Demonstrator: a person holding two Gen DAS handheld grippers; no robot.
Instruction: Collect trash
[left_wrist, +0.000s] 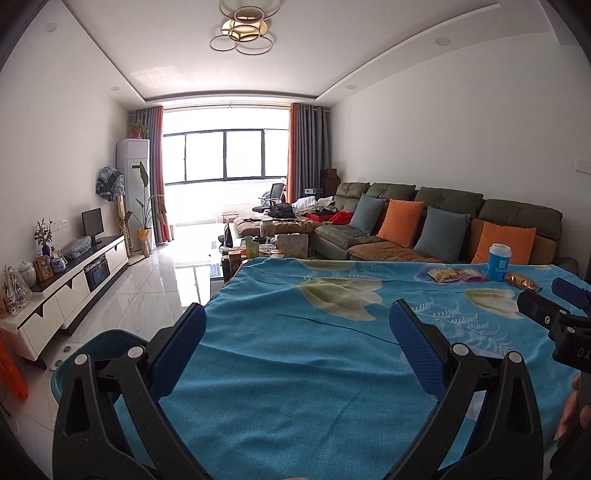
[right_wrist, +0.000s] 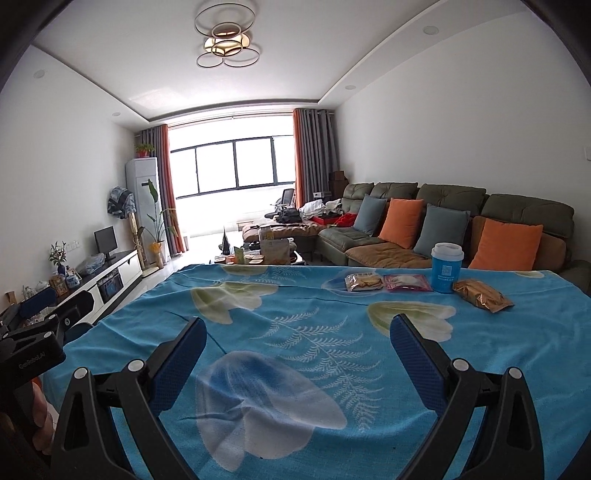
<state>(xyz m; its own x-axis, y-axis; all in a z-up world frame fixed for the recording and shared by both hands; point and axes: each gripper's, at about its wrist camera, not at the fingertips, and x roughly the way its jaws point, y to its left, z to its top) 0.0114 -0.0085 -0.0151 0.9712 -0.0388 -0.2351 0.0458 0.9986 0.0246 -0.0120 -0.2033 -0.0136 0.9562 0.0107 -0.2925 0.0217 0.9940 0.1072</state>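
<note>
Both tools, left tool (left_wrist: 297, 319) and right tool (right_wrist: 297, 334), hang wide open and empty over the blue-clothed counter (right_wrist: 295, 314); snack packets (right_wrist: 364, 282) and a blue cup (right_wrist: 447, 267) sit far right.

A table (right_wrist: 295, 369) under a floral cloth (right_wrist: 314, 332) fills the near ground. At its far right edge four things lie in a row: from left to right, a snack packet (right_wrist: 363, 282), a second flat packet (right_wrist: 407, 283) touching it, an upright lidded cup (right_wrist: 447, 267), and a foil wrapper (right_wrist: 481, 295) lying a little nearer than the cup. Behind that edge, along the right wall, runs a sofa (right_wrist: 443, 218) with four cushions (right_wrist: 400, 217) on its seat. Beyond the table's far left edge stands a cluttered coffee table (right_wrist: 266, 251). Along the left wall stretches a TV cabinet (left_wrist: 74, 284) with a monitor (left_wrist: 92, 223) on it. A basin (left_wrist: 74, 354) sits on the floor just beside the table's near left corner.
</note>
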